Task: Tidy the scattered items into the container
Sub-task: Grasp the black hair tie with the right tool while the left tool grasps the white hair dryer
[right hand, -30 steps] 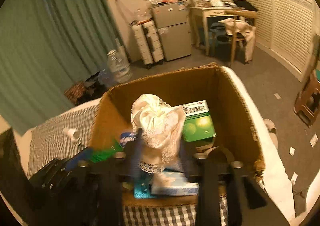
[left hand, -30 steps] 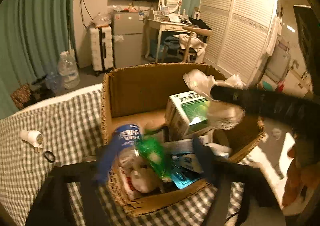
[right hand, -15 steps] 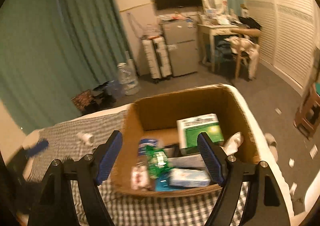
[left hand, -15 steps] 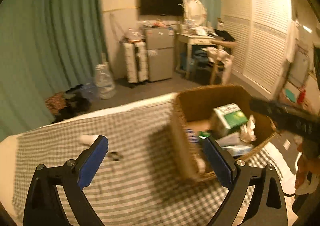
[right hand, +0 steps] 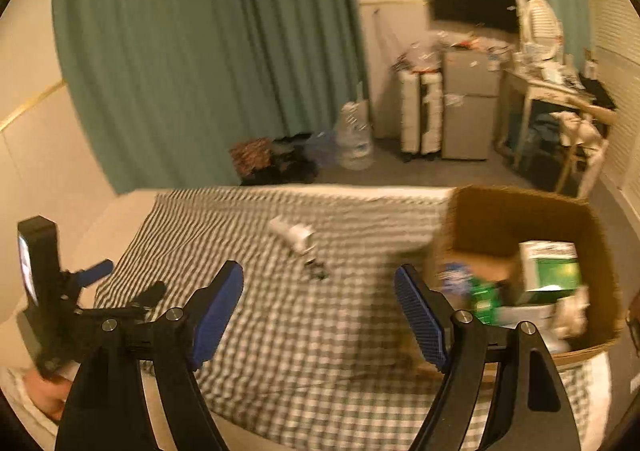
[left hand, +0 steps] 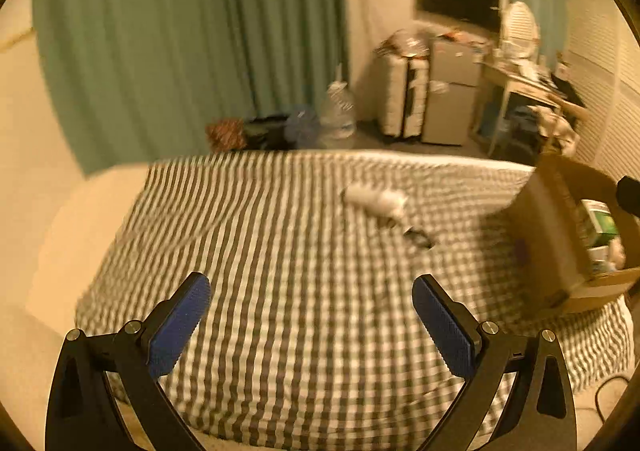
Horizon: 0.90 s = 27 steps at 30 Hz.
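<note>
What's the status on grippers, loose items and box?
Left gripper and right gripper open, empty. White bottle and small dark item loose on checked cover. Box part-filled. No obstruction.

Swung away from the cardboard box (right hand: 520,219), both hand-held grippers (left hand: 310,315) (right hand: 318,311) now empty and spread over the checked bed (left hand: 300,251); pale cloth dropped inside, apparently beside the green carton (right hand: 550,271).
</note>
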Each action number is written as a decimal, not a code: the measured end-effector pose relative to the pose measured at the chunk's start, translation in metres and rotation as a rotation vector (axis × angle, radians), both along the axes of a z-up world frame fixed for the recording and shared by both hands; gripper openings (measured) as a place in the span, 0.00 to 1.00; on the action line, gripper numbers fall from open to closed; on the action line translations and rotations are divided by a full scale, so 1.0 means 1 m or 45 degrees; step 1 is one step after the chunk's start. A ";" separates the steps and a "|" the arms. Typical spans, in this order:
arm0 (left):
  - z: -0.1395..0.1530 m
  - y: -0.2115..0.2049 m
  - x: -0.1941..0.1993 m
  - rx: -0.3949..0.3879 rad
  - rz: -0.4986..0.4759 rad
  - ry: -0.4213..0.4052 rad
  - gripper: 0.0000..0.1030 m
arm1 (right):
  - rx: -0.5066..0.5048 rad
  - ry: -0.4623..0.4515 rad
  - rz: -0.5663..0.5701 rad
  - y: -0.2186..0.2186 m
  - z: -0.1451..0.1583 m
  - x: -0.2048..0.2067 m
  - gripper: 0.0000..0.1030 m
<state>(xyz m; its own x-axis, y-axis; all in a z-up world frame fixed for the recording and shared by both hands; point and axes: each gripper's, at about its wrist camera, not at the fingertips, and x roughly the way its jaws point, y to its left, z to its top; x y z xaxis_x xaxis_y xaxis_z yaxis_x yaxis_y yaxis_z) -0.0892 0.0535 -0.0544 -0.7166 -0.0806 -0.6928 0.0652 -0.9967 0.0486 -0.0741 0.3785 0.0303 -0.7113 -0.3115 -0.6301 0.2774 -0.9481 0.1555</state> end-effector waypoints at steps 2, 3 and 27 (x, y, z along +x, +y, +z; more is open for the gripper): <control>-0.024 -0.011 -0.004 0.058 0.038 -0.032 1.00 | 0.030 -0.047 0.037 -0.028 -0.026 -0.012 0.76; -0.035 -0.015 -0.006 0.078 0.054 -0.035 1.00 | 0.041 -0.069 0.037 -0.038 -0.039 -0.018 0.76; -0.136 -0.033 -0.096 0.241 0.109 -0.140 1.00 | 0.096 -0.349 -0.069 -0.082 -0.231 -0.198 0.66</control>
<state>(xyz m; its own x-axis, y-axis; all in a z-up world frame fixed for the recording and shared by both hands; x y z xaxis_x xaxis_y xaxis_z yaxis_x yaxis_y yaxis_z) -0.1856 0.0207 -0.1900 -0.6321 0.0007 -0.7749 0.1548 -0.9797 -0.1271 -0.2718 0.2969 -0.2012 -0.5253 -0.2226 -0.8213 0.1837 -0.9721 0.1460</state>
